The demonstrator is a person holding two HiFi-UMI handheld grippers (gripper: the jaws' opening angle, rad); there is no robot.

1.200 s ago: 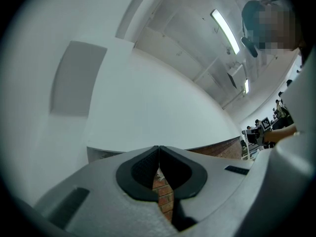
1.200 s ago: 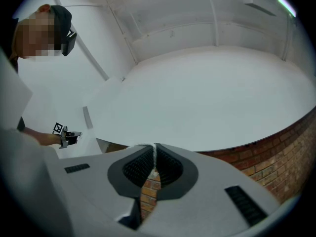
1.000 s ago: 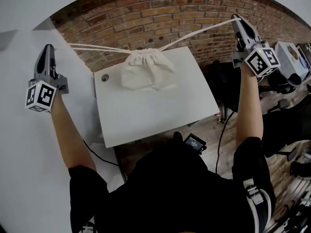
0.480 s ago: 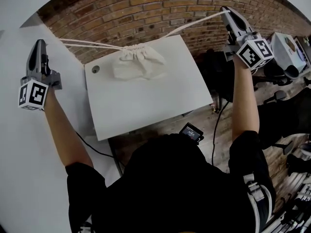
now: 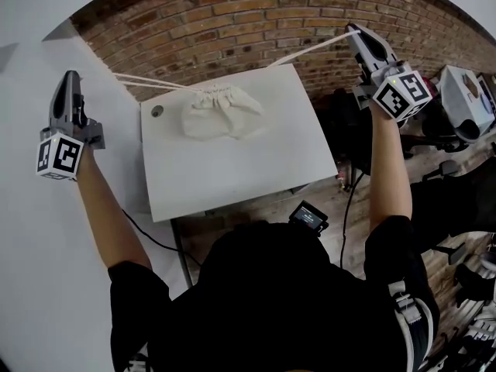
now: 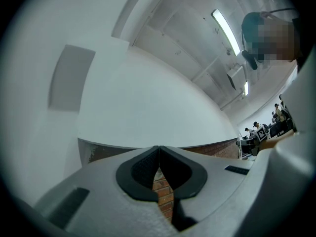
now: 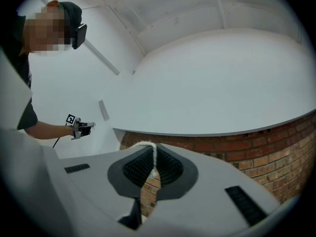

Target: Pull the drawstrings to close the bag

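A cream cloth bag (image 5: 211,116) lies near the far edge of the white table (image 5: 232,173), its mouth gathered tight. Two taut drawstrings leave the mouth. The left drawstring (image 5: 147,82) runs towards my left gripper (image 5: 71,77), held out over the white wall side; its pads meet in the left gripper view (image 6: 159,152), where the cord itself does not show. The right drawstring (image 5: 310,50) rises to my right gripper (image 5: 355,33), which is shut on the cord (image 7: 152,157) lying between its pads.
A brick wall (image 5: 256,14) stands just behind the table. A white wall (image 5: 31,231) is at the left. A small black device (image 5: 310,217) sits at the table's near edge, with a cable (image 5: 155,239) beside it. Office chairs and gear (image 5: 457,99) crowd the right.
My right gripper has come down a little with its cord, and my left gripper has shifted sideways. The bag has sunk flatter onto the table, and both strings stay taut.
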